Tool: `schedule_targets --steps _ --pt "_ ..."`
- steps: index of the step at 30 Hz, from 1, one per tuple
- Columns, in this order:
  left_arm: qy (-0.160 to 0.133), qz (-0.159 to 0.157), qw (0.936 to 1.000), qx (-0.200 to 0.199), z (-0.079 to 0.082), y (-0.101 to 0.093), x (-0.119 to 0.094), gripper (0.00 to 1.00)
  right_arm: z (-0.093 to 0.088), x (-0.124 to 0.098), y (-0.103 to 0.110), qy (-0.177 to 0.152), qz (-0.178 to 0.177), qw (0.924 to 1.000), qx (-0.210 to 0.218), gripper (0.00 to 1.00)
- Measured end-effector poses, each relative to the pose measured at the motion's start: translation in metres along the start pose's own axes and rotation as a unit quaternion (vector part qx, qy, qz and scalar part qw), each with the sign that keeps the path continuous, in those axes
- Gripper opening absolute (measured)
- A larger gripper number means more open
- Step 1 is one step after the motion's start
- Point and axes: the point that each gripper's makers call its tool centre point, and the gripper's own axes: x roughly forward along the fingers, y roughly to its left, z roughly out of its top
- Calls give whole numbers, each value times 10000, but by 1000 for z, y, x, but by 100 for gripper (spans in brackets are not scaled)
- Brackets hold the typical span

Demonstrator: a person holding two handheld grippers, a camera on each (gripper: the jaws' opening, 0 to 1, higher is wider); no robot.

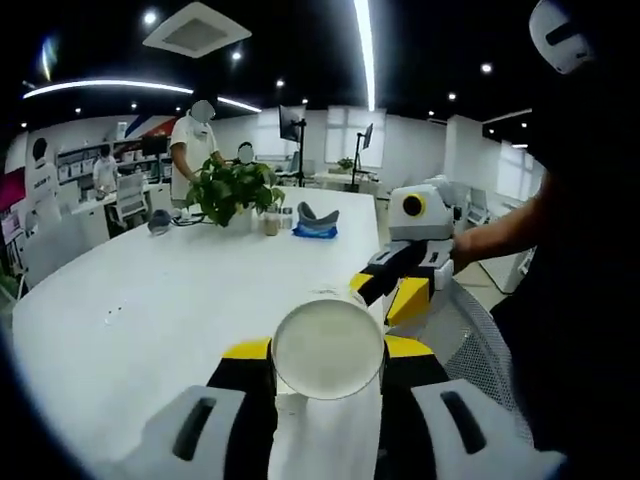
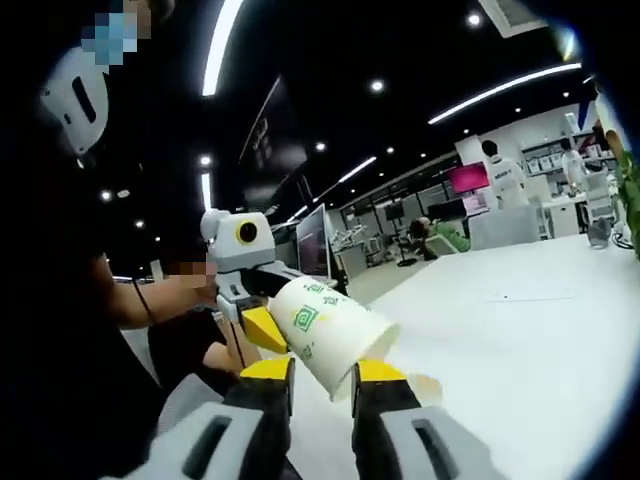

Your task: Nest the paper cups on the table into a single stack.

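An open-plan office: long white table [image 1: 150,290], monitors [image 1: 291,122], ceiling strip lights [image 1: 366,40].

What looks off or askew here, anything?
Nothing spilled or damaged. The paper cup lies tilted on its side, held off the table between the left gripper and the right gripper; the left gripper view looks at its round end.

The paper cup [image 2: 330,335] was white with a green square logo; the fingers [image 2: 268,368] were yellow and black; the table [image 1: 150,290] was white.
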Motion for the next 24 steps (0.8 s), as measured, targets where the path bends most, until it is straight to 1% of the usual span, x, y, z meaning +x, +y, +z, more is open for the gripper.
schedule_targets --steps 2,3,5,6,8,12,16,20,24 --pt "25 -12 10000 -34 -4 -1 -1 38 4 -1 1 -66 68 9999 103 13" --pt "31 -14 10000 -42 -5 -1 -2 38 6 -1 1 -93 86 9998 133 9" --pt "-59 -59 9998 -196 -6 -4 -3 38 12 -1 5 -194 226 9992 276 8" --pt "-119 -65 9994 -310 -4 -4 -4 38 13 -2 6 -177 235 9993 228 7" --pt "-142 -54 9993 -327 -5 -4 -4 38 16 0 11 -168 352 9990 209 6" --pt "-33 -24 9996 -295 -12 -3 -3 38 17 1 17 -111 541 9982 214 3" --pt "29 -42 9996 -268 -18 -4 -2 37 16 3 33 75 864 9962 63 0" --pt "65 -24 9997 -219 -21 -3 4 37 14 5 35 208 833 9962 -138 0" --pt "-37 40 9998 -178 -18 -2 8 43 16 3 32 255 767 9965 -203 0"
